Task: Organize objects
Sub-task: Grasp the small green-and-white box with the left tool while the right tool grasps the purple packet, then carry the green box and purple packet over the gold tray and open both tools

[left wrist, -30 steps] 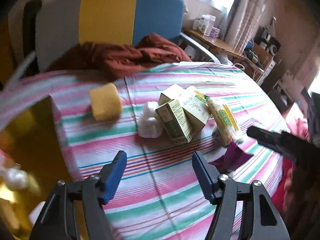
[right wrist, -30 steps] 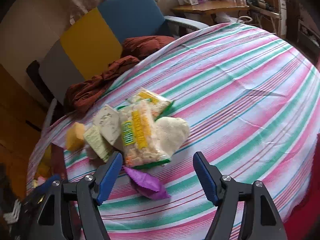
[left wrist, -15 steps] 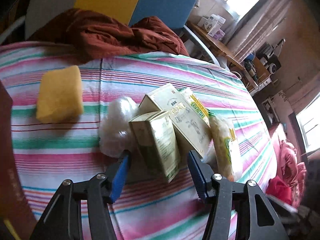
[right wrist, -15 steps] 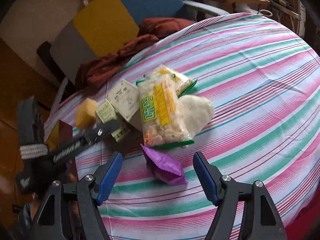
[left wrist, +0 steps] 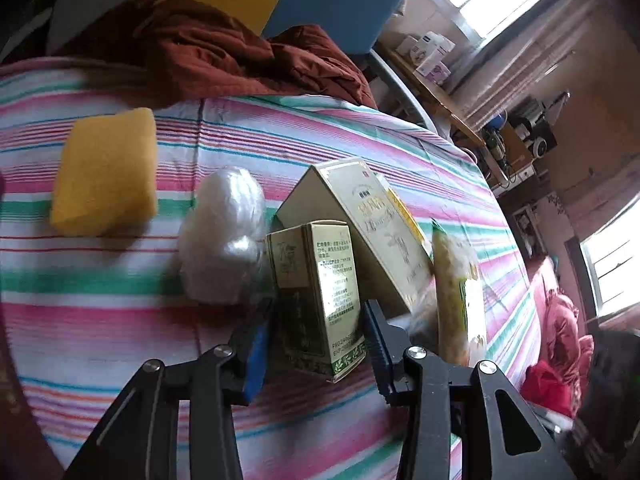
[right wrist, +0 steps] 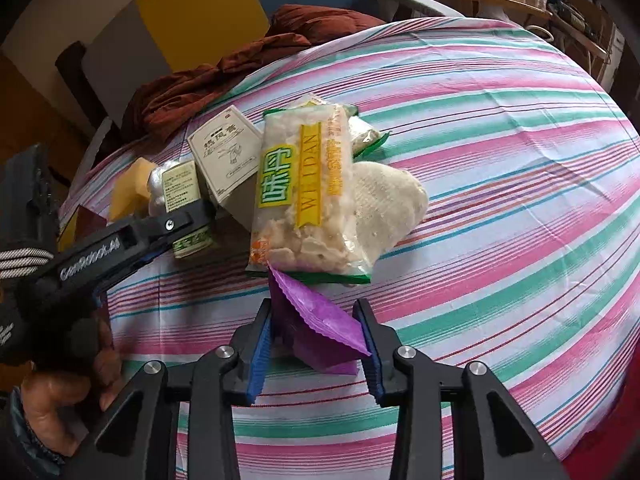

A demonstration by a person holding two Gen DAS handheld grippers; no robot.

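The green box point(left wrist: 320, 300) was pinched by the closing left tongs point(left wrist: 316, 344); the purple packet point(right wrist: 316, 324), at the snack bag's point(right wrist: 308, 188) six o'clock, by the right tongs point(right wrist: 316, 340).

Green box point(left wrist: 320, 300) upright, purple packet point(right wrist: 316, 328) on striped cloth

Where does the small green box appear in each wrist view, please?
Left wrist: the green box stands at lower centre, between the pads of the left claw.
Right wrist: the same box is at middle left, partly hidden by the left claw reaching in from the left.
Shared landmark: the yellow sponge, left of the box in both views.
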